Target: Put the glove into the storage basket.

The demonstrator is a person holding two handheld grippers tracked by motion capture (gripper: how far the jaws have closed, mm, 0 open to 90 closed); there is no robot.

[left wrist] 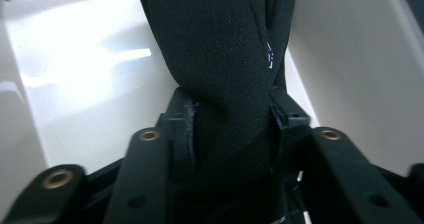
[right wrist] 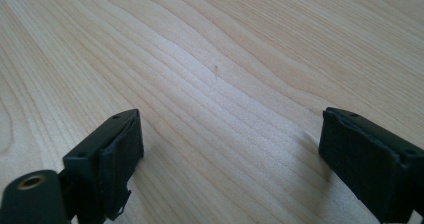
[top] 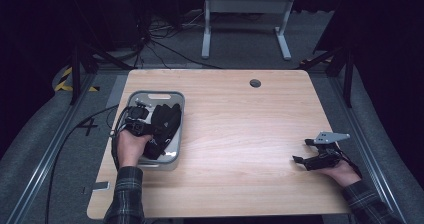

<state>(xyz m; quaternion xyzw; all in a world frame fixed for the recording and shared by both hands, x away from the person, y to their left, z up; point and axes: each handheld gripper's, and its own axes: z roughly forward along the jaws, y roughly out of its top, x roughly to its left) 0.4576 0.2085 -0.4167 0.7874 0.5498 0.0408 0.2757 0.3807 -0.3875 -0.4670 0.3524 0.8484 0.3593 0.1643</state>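
The black fabric item (top: 165, 124) lies in the grey bin (top: 175, 156) at the left of the high view, on the tabletop (top: 240, 129). It looks soft, light and limp, so it will likely sag and fold when lifted. The left gripper (left wrist: 231, 121) has a thick fold of it between its jaws, which touch the fabric on both sides. A bunched fold seems the best hold. The right gripper (right wrist: 227, 154) rests at the lower right, jaws spread wide and empty.
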